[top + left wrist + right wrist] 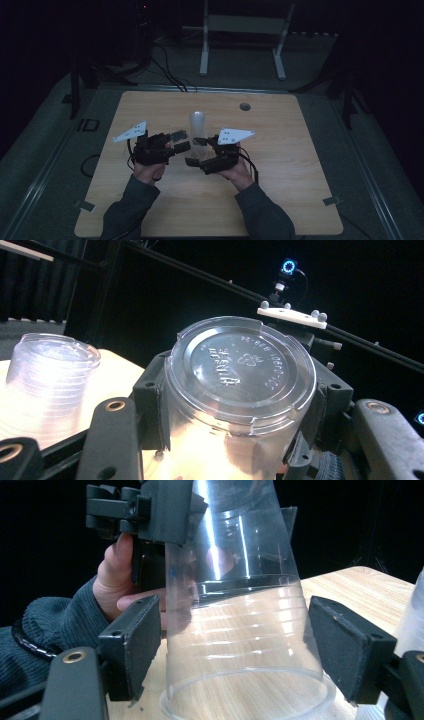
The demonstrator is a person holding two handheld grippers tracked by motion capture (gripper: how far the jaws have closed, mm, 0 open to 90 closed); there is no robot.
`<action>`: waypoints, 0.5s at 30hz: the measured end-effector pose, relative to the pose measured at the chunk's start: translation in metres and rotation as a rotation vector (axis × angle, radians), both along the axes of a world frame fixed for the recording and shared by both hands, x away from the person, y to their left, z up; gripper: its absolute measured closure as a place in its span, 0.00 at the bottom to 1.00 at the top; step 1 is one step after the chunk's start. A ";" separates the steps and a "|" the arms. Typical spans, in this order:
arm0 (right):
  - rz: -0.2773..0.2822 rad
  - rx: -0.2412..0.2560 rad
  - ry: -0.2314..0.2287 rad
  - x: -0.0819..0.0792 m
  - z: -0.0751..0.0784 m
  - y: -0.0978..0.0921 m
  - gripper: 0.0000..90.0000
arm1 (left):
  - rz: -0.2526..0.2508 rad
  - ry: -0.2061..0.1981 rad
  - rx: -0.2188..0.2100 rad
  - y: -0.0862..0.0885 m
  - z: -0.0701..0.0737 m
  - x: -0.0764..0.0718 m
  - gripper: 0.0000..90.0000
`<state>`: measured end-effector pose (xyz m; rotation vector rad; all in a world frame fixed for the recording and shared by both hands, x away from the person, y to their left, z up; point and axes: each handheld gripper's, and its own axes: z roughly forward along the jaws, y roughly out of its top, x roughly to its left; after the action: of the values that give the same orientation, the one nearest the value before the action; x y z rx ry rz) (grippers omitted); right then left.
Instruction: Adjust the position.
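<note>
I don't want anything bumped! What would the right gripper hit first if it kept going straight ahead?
Probably the clear cup. It is upside down between the open jaws of the right gripper, and the left gripper holds its top end. Depth is hard to judge.

Cup stack (197, 125) (upright) blocks table (280, 150) centre; both sides lie open.

Room dark, walls black. Light wooden table (280, 200) with a round grommet hole (244, 106) on grey floor (380, 165). White frame stand (242, 35) behind; black cables (167, 70) trail across floor.
</note>
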<state>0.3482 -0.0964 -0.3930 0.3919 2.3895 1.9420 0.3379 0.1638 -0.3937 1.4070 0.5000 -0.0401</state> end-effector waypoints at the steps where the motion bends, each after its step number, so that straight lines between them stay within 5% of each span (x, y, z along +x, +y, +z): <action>1: -0.003 -0.006 -0.004 0.000 0.000 0.001 0.25 | -0.001 0.001 0.001 0.000 0.000 0.000 0.46; 15: -0.008 -0.036 -0.024 -0.001 0.001 0.002 0.32 | -0.004 0.009 0.003 0.000 -0.001 0.001 0.43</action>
<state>0.3470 -0.0946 -0.3924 0.3742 2.4006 1.8866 0.3388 0.1638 -0.3944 1.4116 0.5051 -0.0488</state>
